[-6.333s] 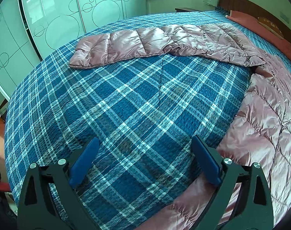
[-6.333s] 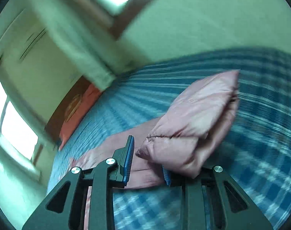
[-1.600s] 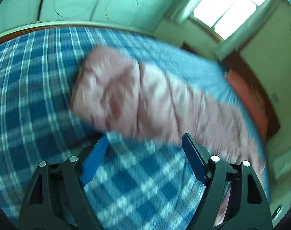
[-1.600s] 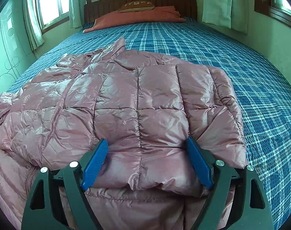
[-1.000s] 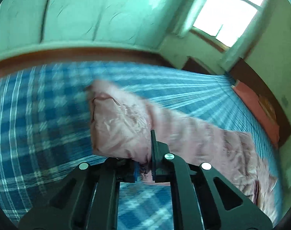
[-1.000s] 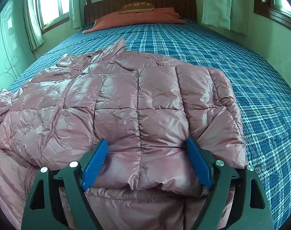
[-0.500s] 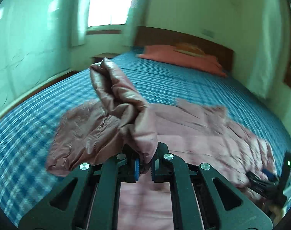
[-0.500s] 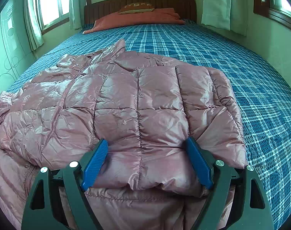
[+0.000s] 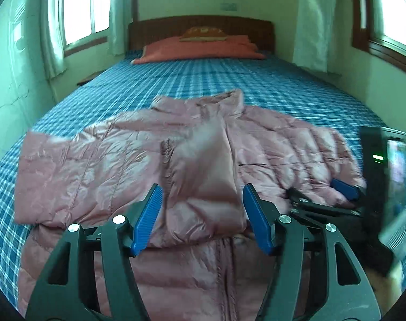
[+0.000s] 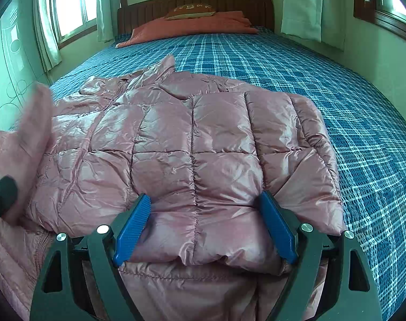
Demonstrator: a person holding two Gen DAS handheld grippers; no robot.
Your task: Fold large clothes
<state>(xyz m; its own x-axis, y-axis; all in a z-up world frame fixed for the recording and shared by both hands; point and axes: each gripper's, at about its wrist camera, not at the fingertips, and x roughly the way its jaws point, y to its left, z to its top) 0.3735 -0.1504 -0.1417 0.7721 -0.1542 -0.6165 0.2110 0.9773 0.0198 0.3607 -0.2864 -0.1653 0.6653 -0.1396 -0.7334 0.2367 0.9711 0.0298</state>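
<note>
A pink quilted puffer jacket (image 9: pixel 122 160) lies spread on the blue plaid bed (image 9: pixel 269 88). Its left sleeve (image 9: pixel 203 171) is folded in over the body, the cuff lying between my left gripper's (image 9: pixel 203 214) open blue fingers. In the right wrist view the right sleeve (image 10: pixel 216 147) lies folded flat over the jacket (image 10: pixel 77 160), and my right gripper (image 10: pixel 203 227) is open around its cuff end, holding nothing. The right gripper also shows in the left wrist view (image 9: pixel 323 195), resting on the jacket at right.
Orange pillows (image 9: pixel 200 45) and a wooden headboard (image 9: pixel 200 24) are at the far end. Windows with curtains (image 9: pixel 53 26) line the left wall, and another curtain (image 9: pixel 312 21) hangs at right. The bed's plaid cover (image 10: pixel 350 107) extends to the right of the jacket.
My left gripper carried the left sleeve over the jacket body, then opened and let it drop there. The right gripper stayed open and still on the folded right sleeve.
</note>
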